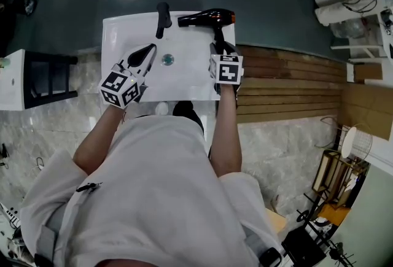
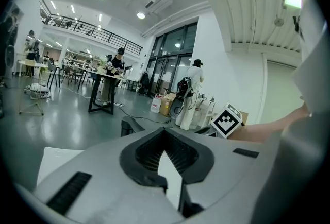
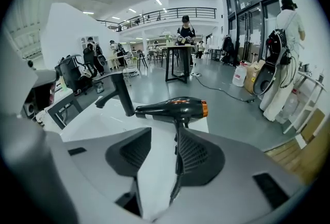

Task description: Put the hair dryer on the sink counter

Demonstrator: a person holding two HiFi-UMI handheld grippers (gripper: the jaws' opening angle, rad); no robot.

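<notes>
Head view gives me the whole layout: white sink tabletop [image 1: 184, 78] with the drain [image 1: 167, 59] in the middle, black faucet [image 1: 163, 19] at the back, and the hair dryer [image 1: 206, 16] lying on the back rim just right of the faucet. Only the right gripper view shows the dryer [image 3: 172, 108] side-on and the faucet [image 3: 122, 95] as it stands up off the tabletop [image 3: 98, 122]. The left gripper view mostly looks out into the hall, and catches the right tool's marker cube [image 2: 227, 121]. The dryer's barrel runs side to side, with the orange-ringed end to the right and the other end toward the faucet. Its handle points back at me, ending right at the right tool [image 1: 218, 46]. That tool [image 3: 164, 133] has its jaws apart, with bare white sink in the gap. Left tool [image 1: 149, 49] hangs over the basin, and in its own view [image 2: 165, 130] the tips are together on nothing.
</notes>
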